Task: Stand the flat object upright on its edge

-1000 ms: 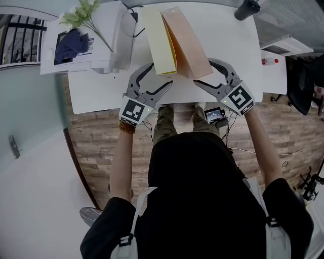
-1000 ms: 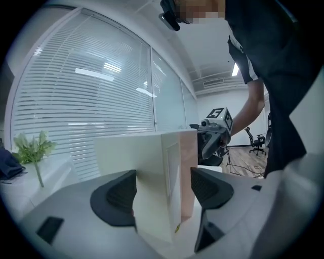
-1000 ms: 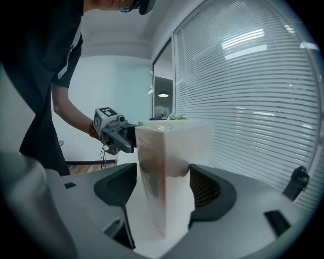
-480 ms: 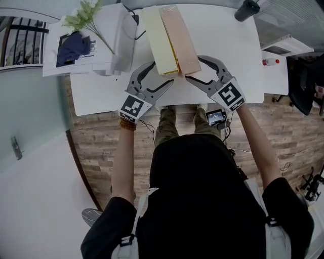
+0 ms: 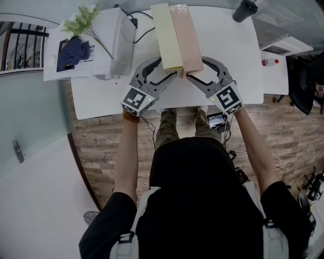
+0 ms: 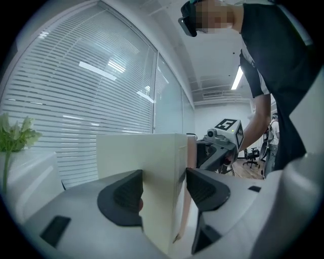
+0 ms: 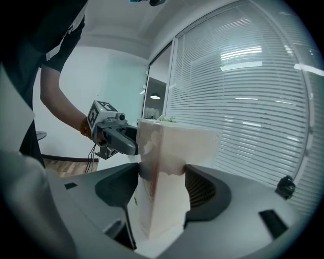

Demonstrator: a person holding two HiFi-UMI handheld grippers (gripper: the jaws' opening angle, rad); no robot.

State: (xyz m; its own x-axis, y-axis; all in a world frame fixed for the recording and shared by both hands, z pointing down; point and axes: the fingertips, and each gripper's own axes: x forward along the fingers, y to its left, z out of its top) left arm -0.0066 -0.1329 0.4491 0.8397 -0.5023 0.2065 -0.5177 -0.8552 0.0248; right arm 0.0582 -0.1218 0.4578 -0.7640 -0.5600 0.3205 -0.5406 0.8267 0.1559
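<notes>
On the white worktop (image 5: 233, 50) stand two slabs: one pale yellow flat slab (image 5: 166, 35) and one pinkish tan flat slab (image 5: 186, 35). Both are upright on their edges and pressed face to face. Whether they are joined, I cannot tell. There are two tools, and the jaws of both have just been closing. The left tool (image 5: 167, 69) is clamped on the yellow one, and the right tool (image 5: 196, 68) on the pinkish one. At the far left lies one dark blue cloth (image 5: 71, 48) on a white sheet (image 5: 53, 71), and one green flower sprig (image 5: 83, 15) is beside it.
</notes>
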